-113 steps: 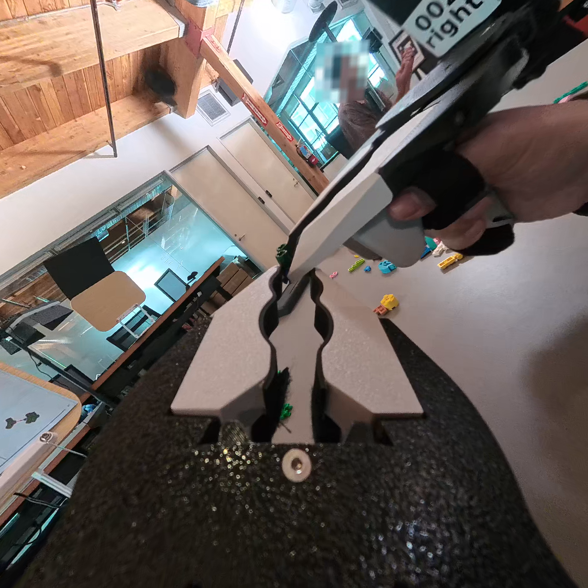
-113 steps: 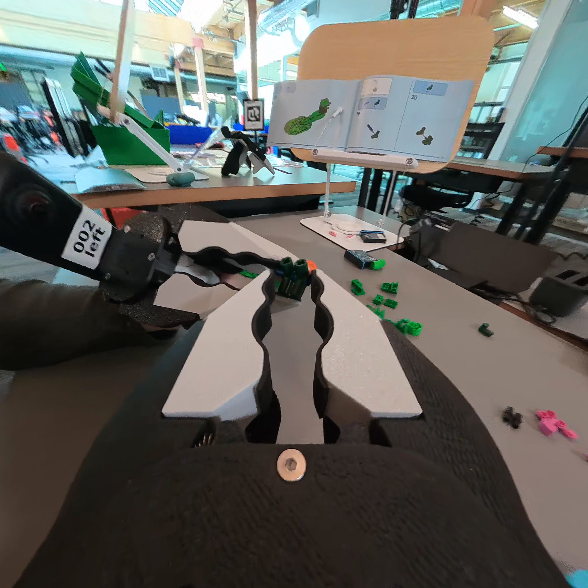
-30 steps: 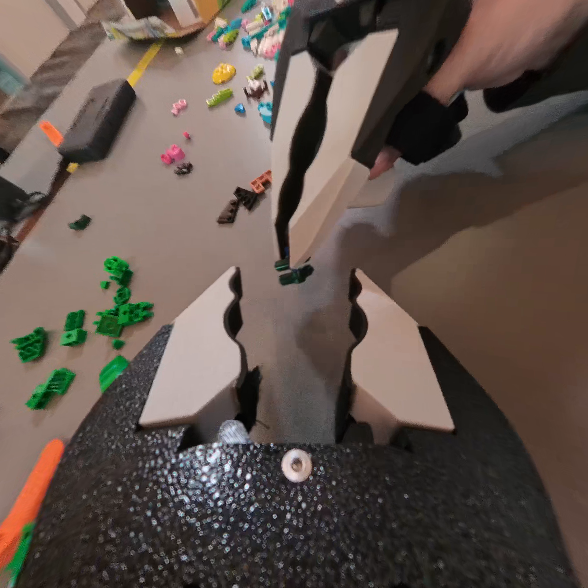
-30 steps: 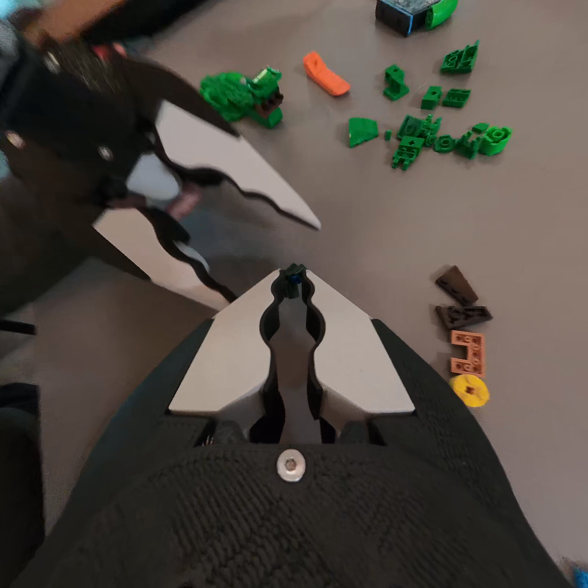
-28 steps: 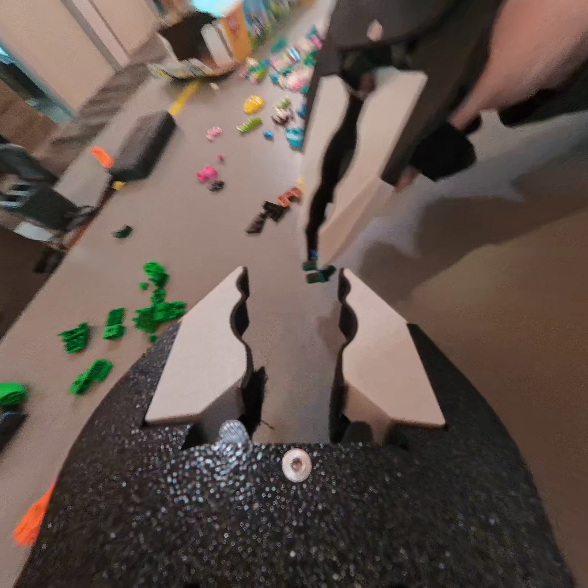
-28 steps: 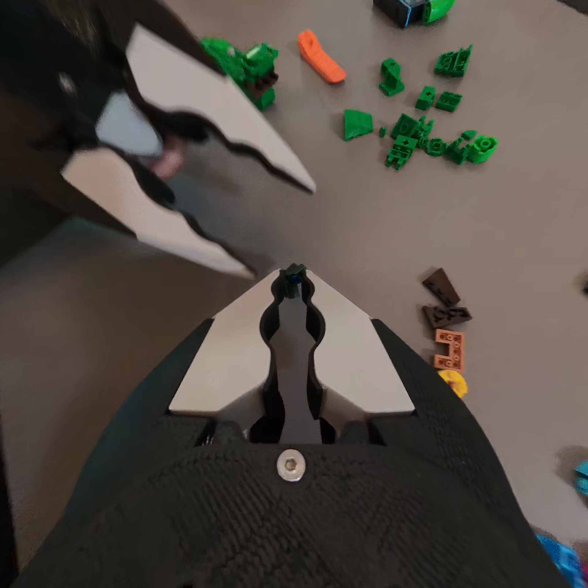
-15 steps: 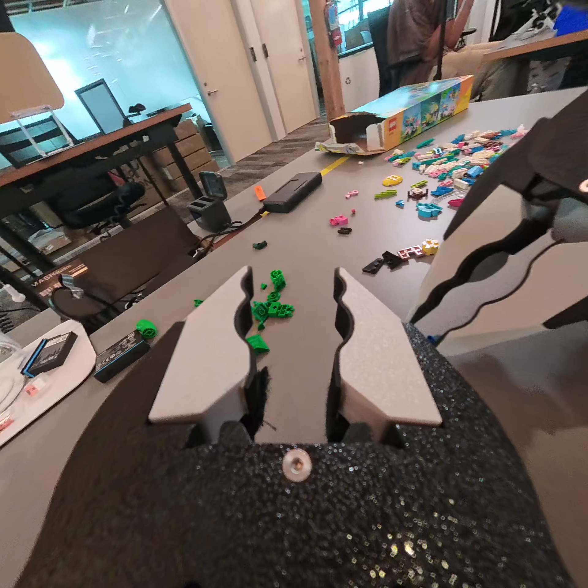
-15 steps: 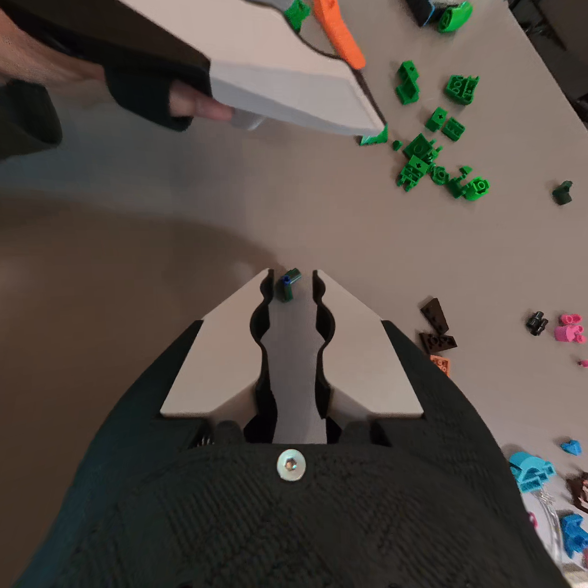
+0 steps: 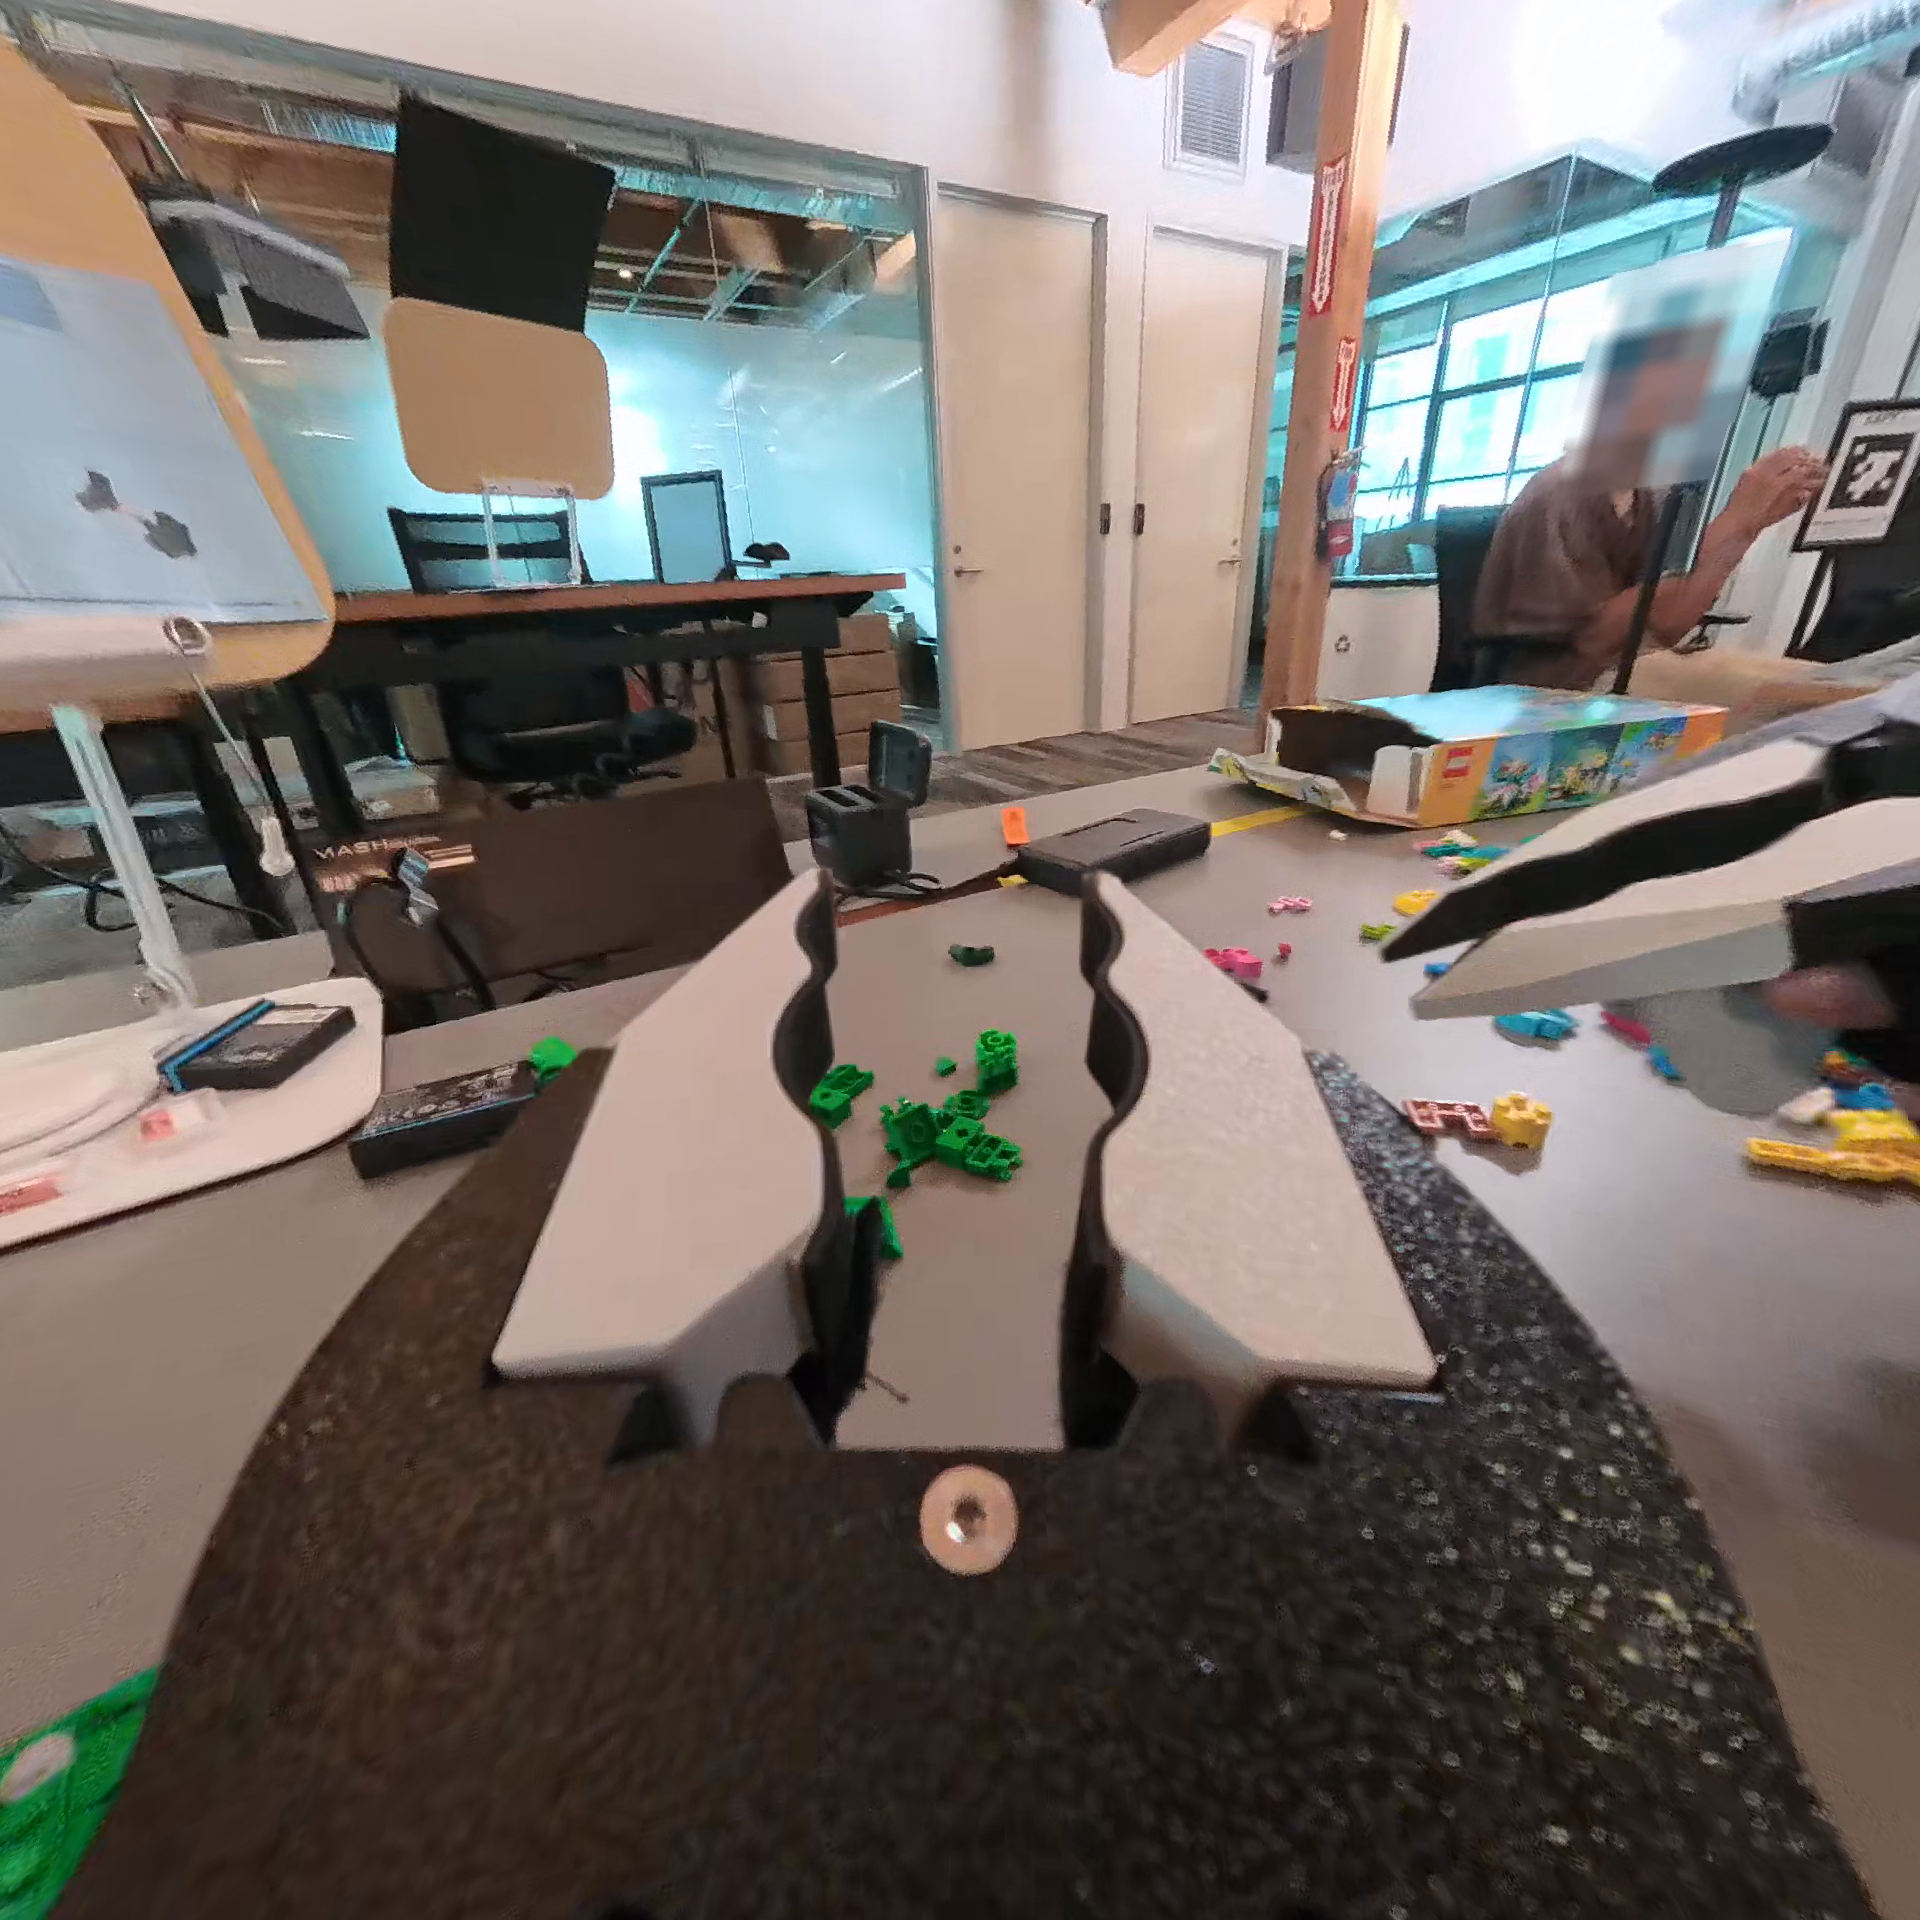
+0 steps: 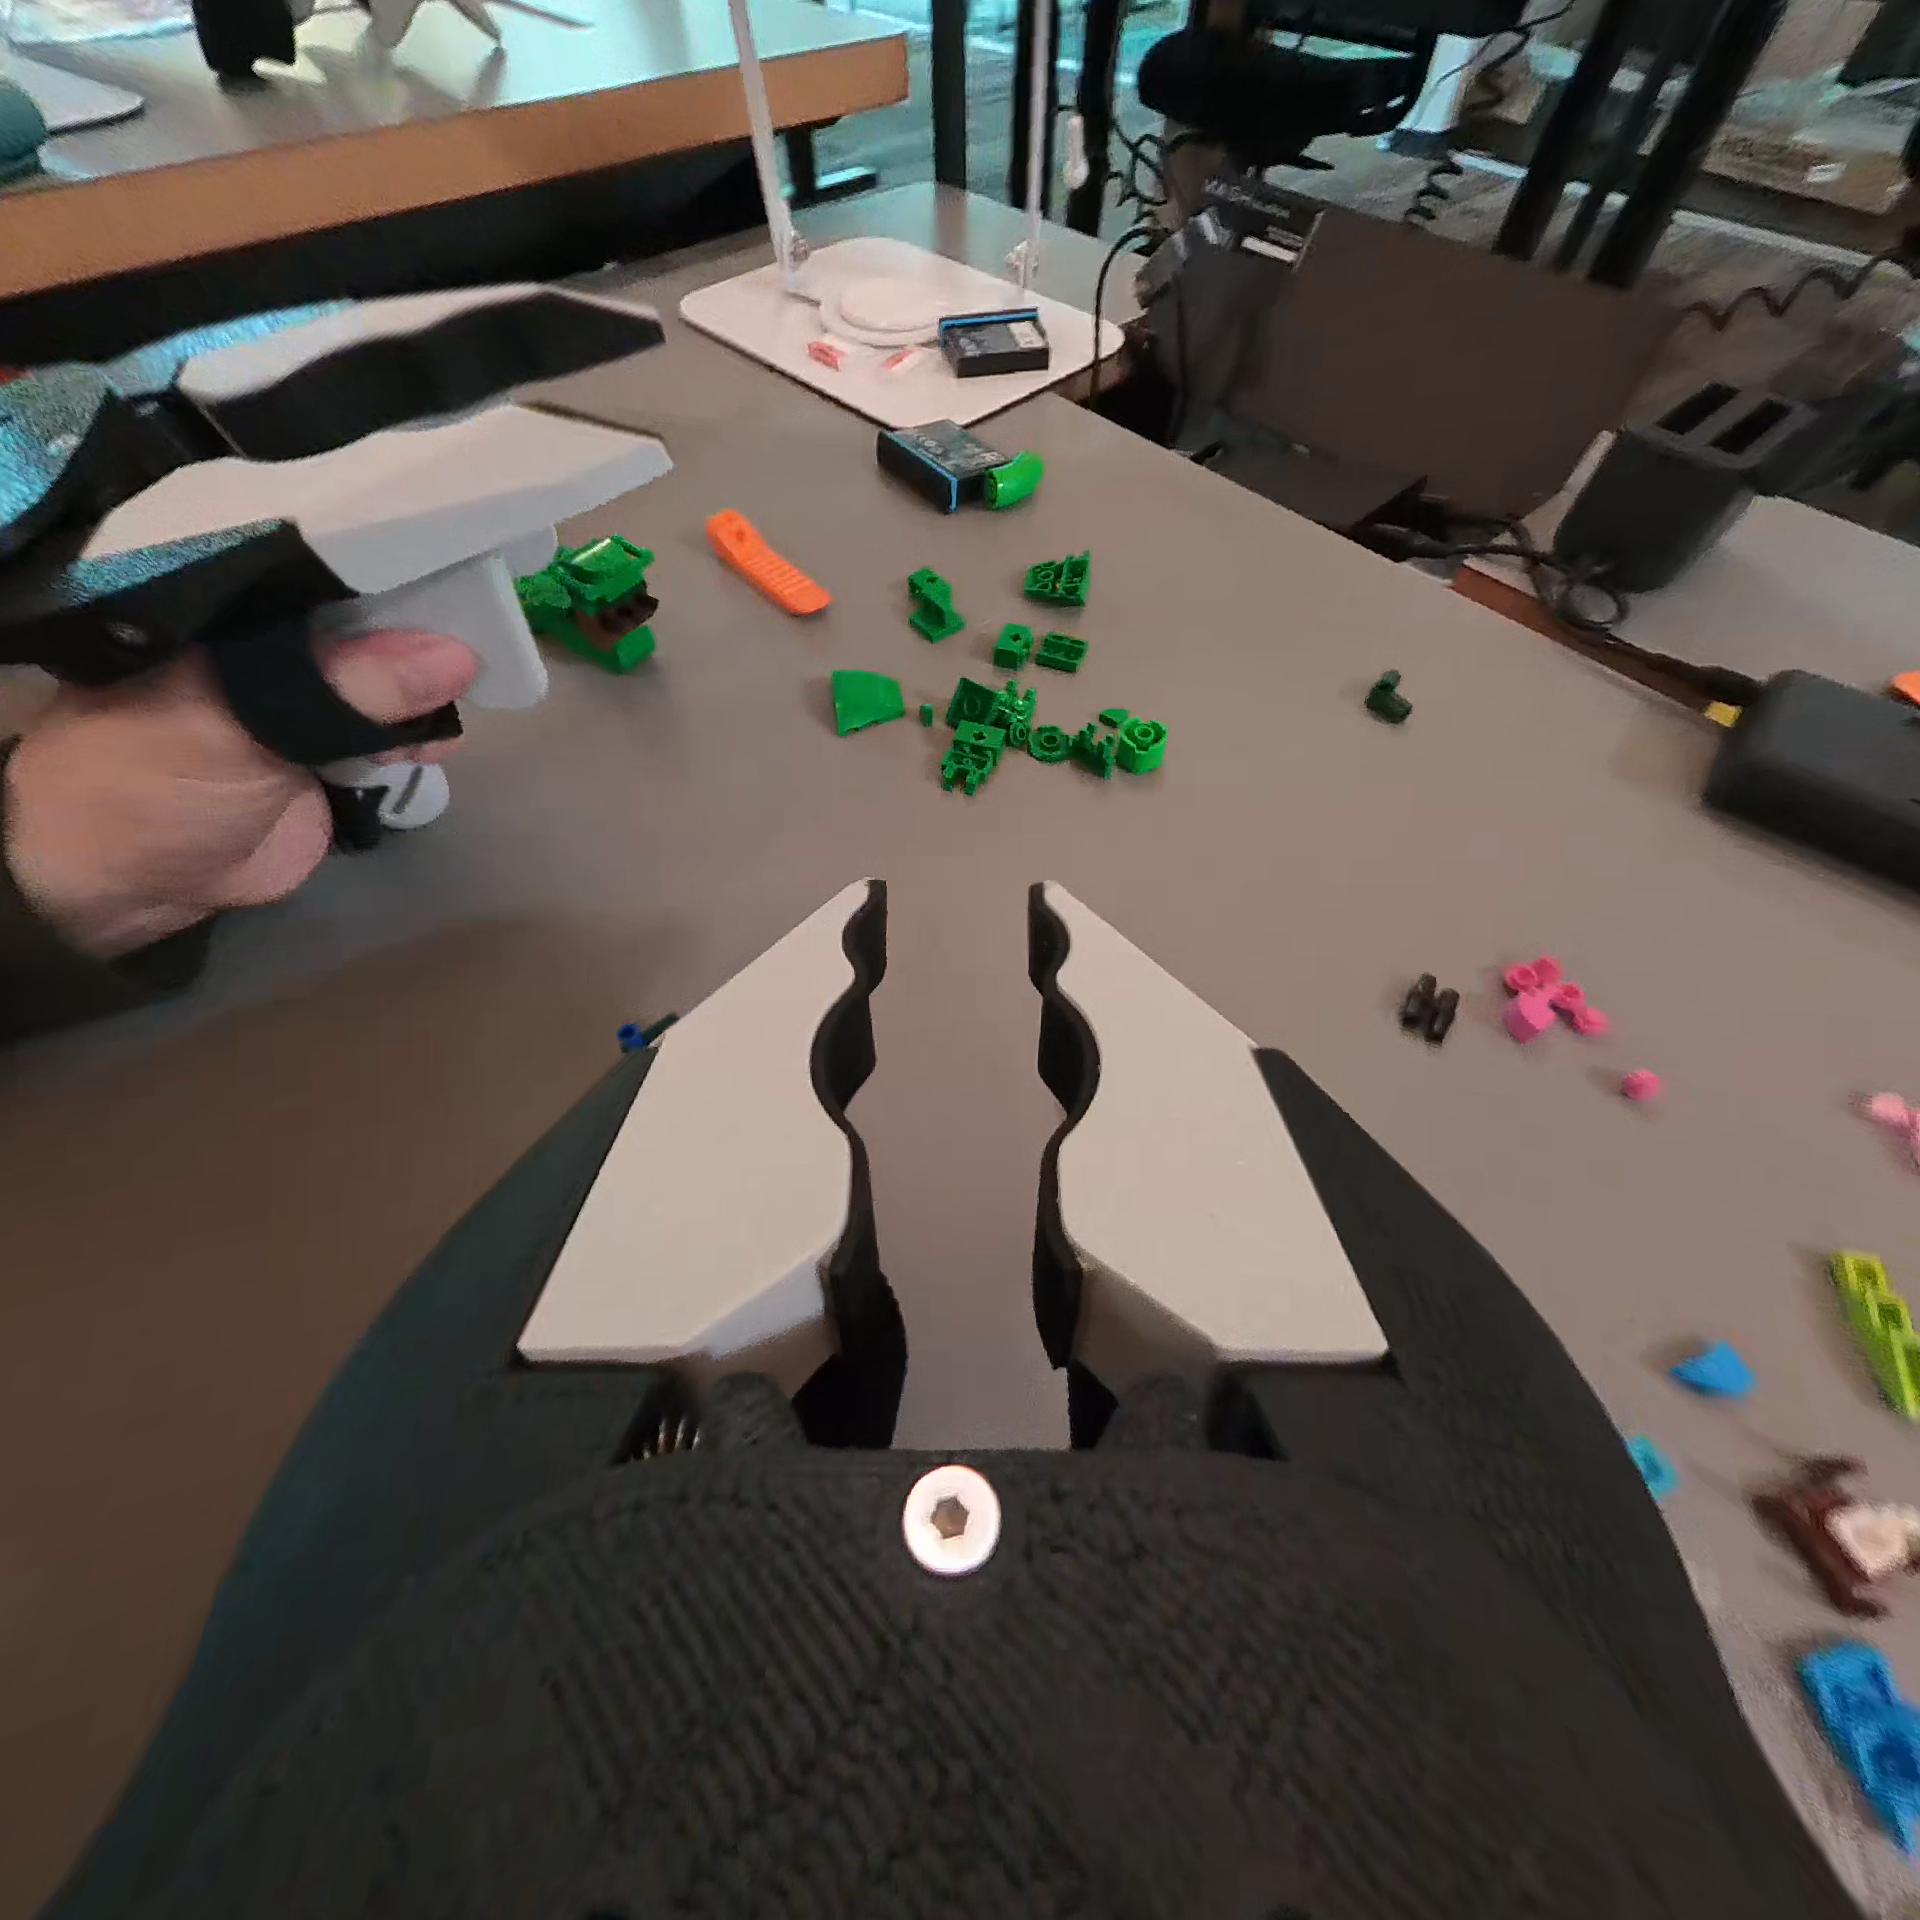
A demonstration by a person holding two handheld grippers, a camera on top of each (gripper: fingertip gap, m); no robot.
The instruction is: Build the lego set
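Observation:
My left gripper [image 9: 956, 914] is open and empty above the grey table [image 9: 1558, 1299], with a scatter of loose green bricks [image 9: 935, 1122] ahead between its fingers. My right gripper [image 10: 956, 894] is open and empty. A small dark green and blue piece [image 10: 639, 1034] lies on the table just left of its left finger. The left gripper [image 10: 660, 395] shows at the left of the right wrist view, held in a hand. Under it stands a partly built green model [image 10: 597, 613]. The right gripper [image 9: 1558, 914] shows at the right of the left wrist view.
An orange brick separator [image 10: 764, 561], loose green bricks [image 10: 1018, 717], a dark green piece [image 10: 1387, 696], and pink [image 10: 1548, 997] and black [image 10: 1429, 1008] pieces lie ahead. Coloured bricks [image 9: 1829, 1132] and the set's box [image 9: 1507, 758] are far right. A booklet stand's white base [image 10: 894, 332] and a black case [image 10: 1818, 769] stand behind.
Both grippers held a small dark green piece together; the left let go, the right set it on the table and opened. Both have since lifted and drawn back.

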